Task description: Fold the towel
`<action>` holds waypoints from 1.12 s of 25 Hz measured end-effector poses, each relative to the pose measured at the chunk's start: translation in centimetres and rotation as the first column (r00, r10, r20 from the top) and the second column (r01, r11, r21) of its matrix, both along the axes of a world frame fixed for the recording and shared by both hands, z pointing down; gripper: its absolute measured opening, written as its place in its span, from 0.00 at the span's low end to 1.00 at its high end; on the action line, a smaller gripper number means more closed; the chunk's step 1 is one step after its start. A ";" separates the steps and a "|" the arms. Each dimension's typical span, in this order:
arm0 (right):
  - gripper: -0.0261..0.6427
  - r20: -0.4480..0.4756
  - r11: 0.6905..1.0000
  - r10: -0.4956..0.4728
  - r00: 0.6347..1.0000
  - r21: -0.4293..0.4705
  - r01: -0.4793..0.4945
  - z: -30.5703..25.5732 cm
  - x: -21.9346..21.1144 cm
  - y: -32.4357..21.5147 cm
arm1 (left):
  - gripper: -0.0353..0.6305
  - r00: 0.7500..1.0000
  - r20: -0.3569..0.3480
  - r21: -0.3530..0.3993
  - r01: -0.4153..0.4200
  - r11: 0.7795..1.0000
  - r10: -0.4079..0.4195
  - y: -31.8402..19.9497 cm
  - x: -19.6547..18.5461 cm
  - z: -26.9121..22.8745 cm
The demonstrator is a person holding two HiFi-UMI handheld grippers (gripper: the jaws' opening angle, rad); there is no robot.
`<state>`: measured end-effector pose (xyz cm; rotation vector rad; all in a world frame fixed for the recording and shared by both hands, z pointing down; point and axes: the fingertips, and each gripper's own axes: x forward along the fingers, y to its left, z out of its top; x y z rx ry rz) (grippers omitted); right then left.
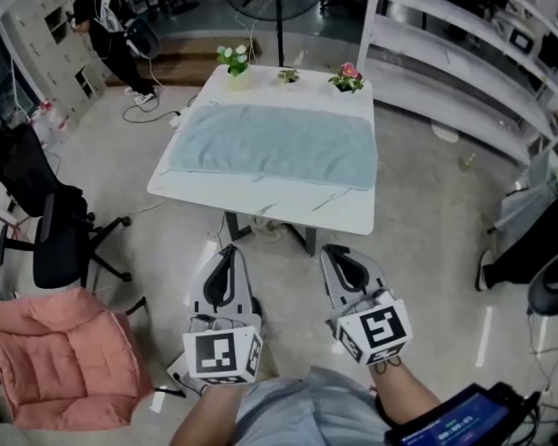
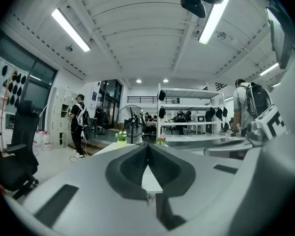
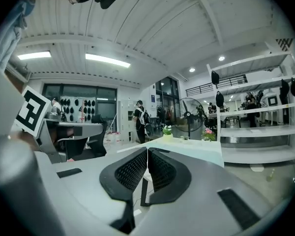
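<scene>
A light blue towel [image 1: 274,145] lies spread flat across a white table [image 1: 288,210] ahead of me; the towel [image 3: 199,149] shows edge-on in the right gripper view. My left gripper [image 1: 229,249] and right gripper [image 1: 333,249] hang side by side below the table's near edge, well short of the towel. Both are shut with nothing between their jaws. In the left gripper view the left gripper [image 2: 148,146] points level at the table [image 2: 150,178]. The right gripper [image 3: 147,150] also aims at it.
Three small flower pots [image 1: 234,61] [image 1: 288,76] [image 1: 348,79] stand along the table's far edge. A black office chair [image 1: 51,235] and a pink cushion [image 1: 60,351] are at the left. White shelving [image 1: 474,54] runs at the right. A person [image 1: 107,35] stands far left.
</scene>
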<state>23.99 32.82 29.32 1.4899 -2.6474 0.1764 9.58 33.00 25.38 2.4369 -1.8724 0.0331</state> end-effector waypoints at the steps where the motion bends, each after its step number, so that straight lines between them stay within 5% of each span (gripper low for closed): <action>1: 0.07 -0.001 1.000 0.012 1.000 -0.013 -0.012 0.4 -0.9 -1.7 | 0.06 1.000 0.000 -0.004 -0.007 1.000 0.007 -2.2 -1.3 0.2; 10: 0.07 -0.035 0.985 0.167 0.985 -0.038 -0.168 0.2 -5.6 -16.6 | 0.06 0.989 0.036 0.013 -0.141 0.990 0.140 -19.3 -7.5 -1.1; 19: 0.07 -0.041 0.938 0.342 0.939 -0.044 -0.344 -1.7 -1.4 -22.2 | 0.06 0.977 0.052 -0.008 -0.209 0.978 0.209 -25.8 -7.7 -1.9; 28: 0.09 -0.064 0.889 0.434 0.898 -0.128 -0.439 3.1 6.5 -28.1 | 0.06 0.961 0.055 -0.067 -0.267 0.961 0.270 -33.6 -2.1 2.4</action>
